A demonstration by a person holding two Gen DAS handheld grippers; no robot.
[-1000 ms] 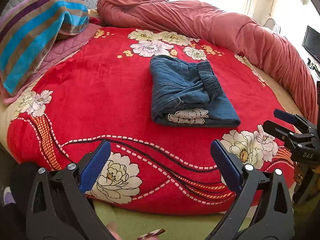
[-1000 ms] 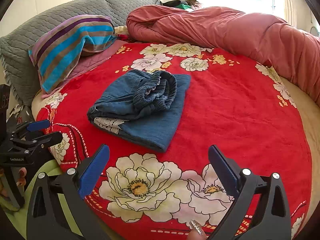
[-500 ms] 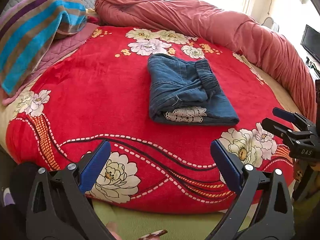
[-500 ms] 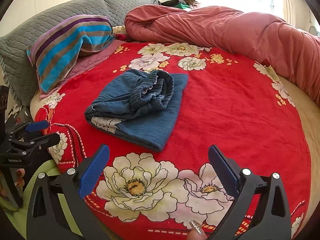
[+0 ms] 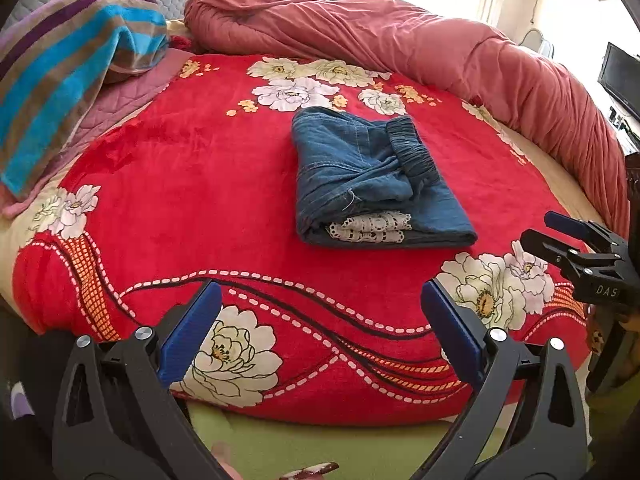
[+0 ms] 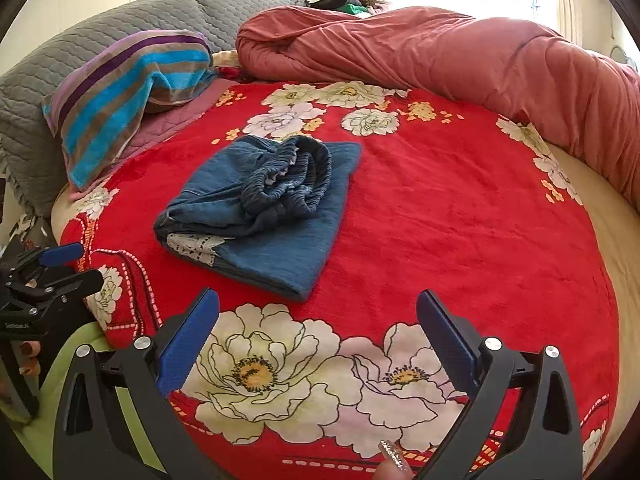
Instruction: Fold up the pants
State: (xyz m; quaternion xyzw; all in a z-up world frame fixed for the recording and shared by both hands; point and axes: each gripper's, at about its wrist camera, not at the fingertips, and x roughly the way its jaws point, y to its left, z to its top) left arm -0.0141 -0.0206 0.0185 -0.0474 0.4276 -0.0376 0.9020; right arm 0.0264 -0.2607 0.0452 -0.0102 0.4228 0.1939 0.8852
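The blue denim pants [image 5: 372,180] lie folded in a compact bundle on the red flowered blanket [image 5: 192,184], elastic waistband on top and white lace trim at the near edge. They also show in the right wrist view [image 6: 264,208]. My left gripper [image 5: 320,316] is open and empty, held back over the blanket's near edge. My right gripper [image 6: 318,324] is open and empty, also short of the pants. Each gripper shows in the other's view, the right one [image 5: 560,232] and the left one [image 6: 68,264], both with jaws apart.
A rolled pink-red duvet [image 5: 400,36] runs along the far and right side of the bed. A striped towel over a pillow [image 5: 68,64] lies at the left, with a grey quilted headboard [image 6: 120,28] behind. A green sheet [image 5: 360,448] shows below the blanket edge.
Both grippers have drifted slightly back from the bed, still open. The folded pants have not moved on the blanket.
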